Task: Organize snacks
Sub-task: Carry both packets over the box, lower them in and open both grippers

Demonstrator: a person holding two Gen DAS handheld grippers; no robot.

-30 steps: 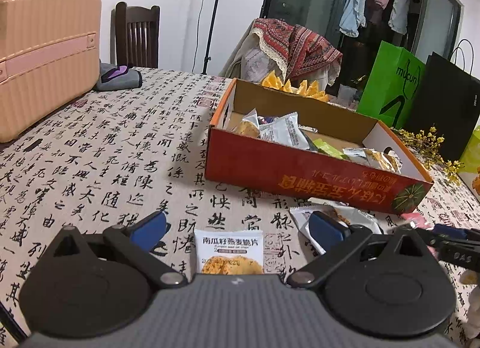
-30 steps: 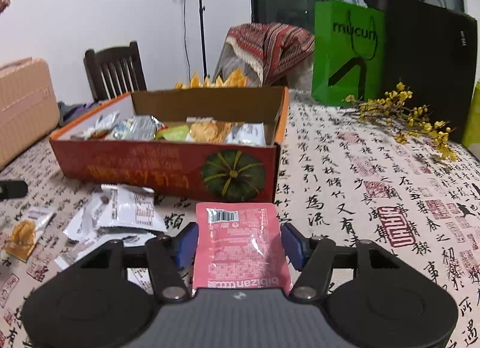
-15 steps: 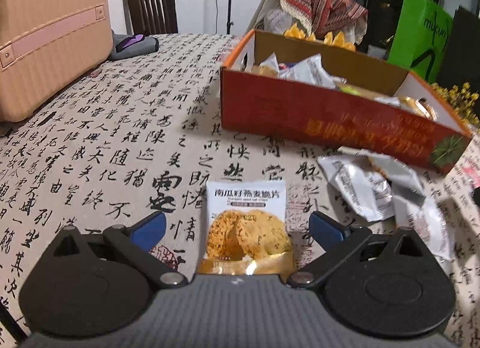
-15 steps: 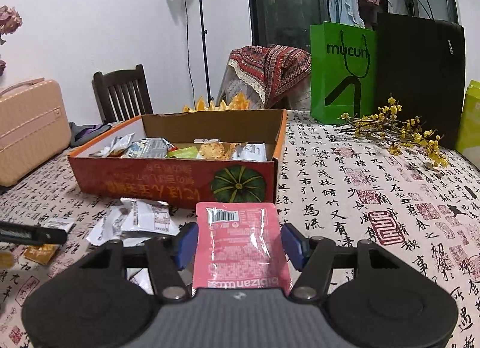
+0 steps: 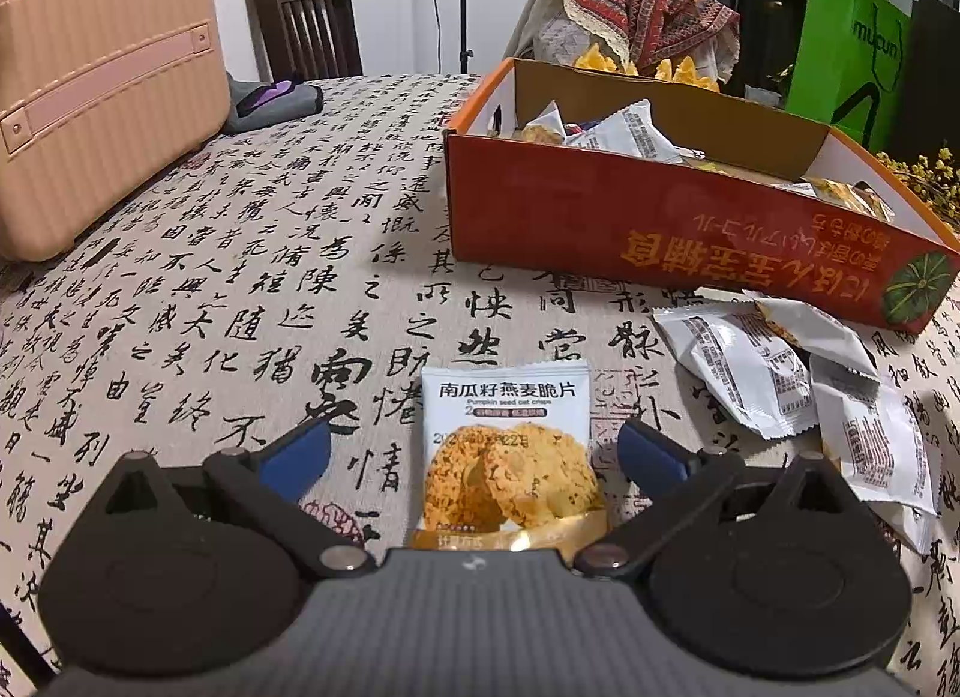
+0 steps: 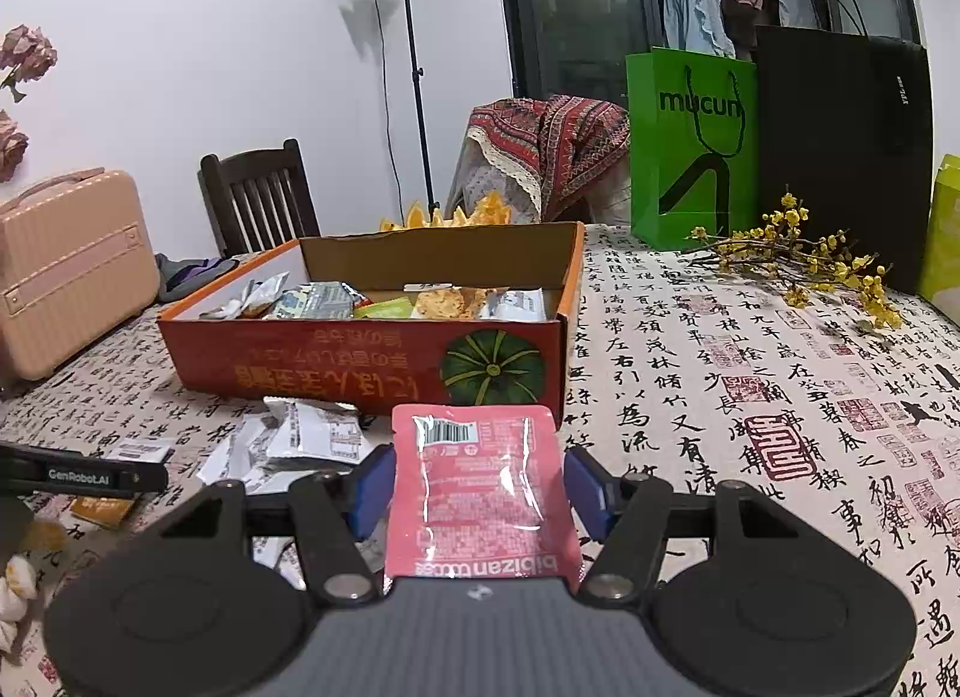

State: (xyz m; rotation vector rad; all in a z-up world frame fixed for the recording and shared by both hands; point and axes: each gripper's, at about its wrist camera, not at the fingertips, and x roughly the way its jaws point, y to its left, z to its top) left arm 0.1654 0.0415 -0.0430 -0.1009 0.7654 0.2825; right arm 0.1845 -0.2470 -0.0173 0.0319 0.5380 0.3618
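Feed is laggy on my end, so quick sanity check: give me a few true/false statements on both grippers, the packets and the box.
1. The right gripper holds a pink packet. True.
2. The left gripper is clamped on the cookie packet. False: its pads stand clear of the packet, which lies on the tablecloth.
3. The orange box is empty. False: several snacks lie inside.
4. White packets lie loose in front of the box. True.
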